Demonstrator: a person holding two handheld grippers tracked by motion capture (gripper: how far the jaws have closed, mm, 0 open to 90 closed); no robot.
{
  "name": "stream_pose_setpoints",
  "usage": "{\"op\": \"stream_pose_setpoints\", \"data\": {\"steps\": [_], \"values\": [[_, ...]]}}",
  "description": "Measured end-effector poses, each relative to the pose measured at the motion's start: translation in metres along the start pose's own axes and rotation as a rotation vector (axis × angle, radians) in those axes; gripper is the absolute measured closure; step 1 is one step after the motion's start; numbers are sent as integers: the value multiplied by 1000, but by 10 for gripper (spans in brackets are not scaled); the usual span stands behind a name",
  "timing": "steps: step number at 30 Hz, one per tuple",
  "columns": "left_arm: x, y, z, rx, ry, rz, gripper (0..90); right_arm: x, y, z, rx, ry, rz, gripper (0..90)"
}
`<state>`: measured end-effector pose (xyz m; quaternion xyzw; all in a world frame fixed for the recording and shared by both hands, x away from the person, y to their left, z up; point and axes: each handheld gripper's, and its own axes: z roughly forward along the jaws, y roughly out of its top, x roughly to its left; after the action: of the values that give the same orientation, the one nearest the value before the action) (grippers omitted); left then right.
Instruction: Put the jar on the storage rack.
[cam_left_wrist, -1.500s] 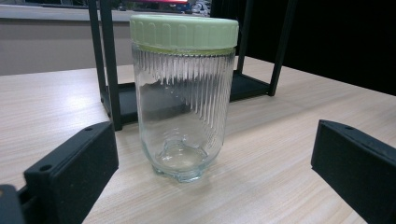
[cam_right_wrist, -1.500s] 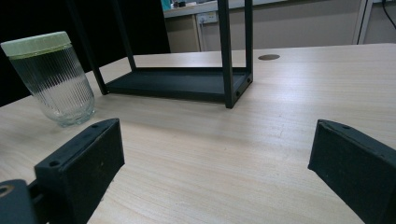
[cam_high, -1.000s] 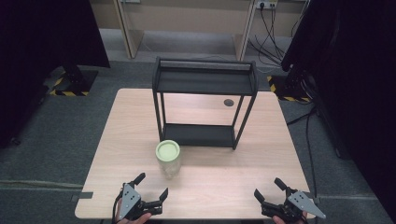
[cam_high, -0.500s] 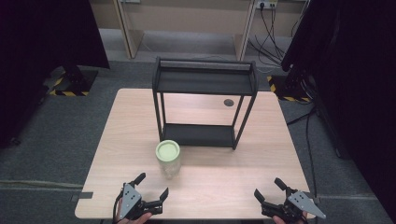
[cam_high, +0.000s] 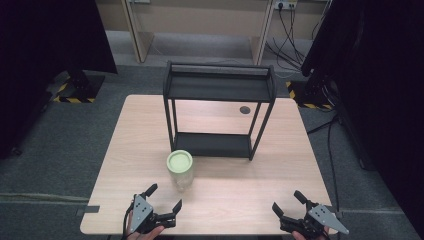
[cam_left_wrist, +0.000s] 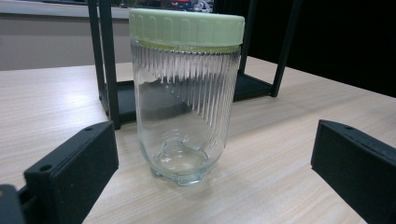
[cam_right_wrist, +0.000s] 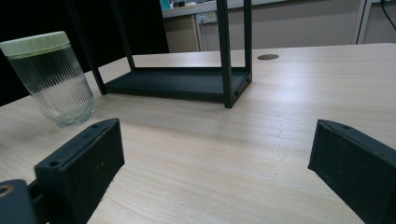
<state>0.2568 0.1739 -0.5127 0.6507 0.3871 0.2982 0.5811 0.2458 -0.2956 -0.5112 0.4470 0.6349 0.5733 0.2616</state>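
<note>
- Now, the left gripper (cam_high: 162, 199) sits at the near edge of the table (cam_high: 280, 175) with its jaws spread wide, holding nothing; its own view looks straight at the jar (cam_left_wrist: 186, 93), which stands just ahead of the gap.
- Equally wide and empty, the right gripper (cam_high: 291, 203) rests at the near right, well apart from the jar.
- Upright and capped with a pale green lid (cam_high: 179, 162), the ribbed glass jar stands on the table just in front of the black shelf rack (cam_high: 220, 90), near its left front leg.
- To grasp well, I judge the left gripper should ease forward level, centre the glass body between the jaws below the lid, then close gently; ribbed glass may slip.
- Against half a second earlier, nothing has visibly shifted: grippers and jar lie as they did.
</note>
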Motion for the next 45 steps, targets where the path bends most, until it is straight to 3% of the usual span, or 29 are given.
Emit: {"op": "stream_pose_setpoints", "data": {"steps": [16, 45], "values": [[5, 7, 13, 8, -5, -24, 1, -1, 0, -1, -3, -3, 8, 33], [15, 21, 48, 20, -15, 3, 0, -1, 0, -1, -3, -1, 5, 33]]}}
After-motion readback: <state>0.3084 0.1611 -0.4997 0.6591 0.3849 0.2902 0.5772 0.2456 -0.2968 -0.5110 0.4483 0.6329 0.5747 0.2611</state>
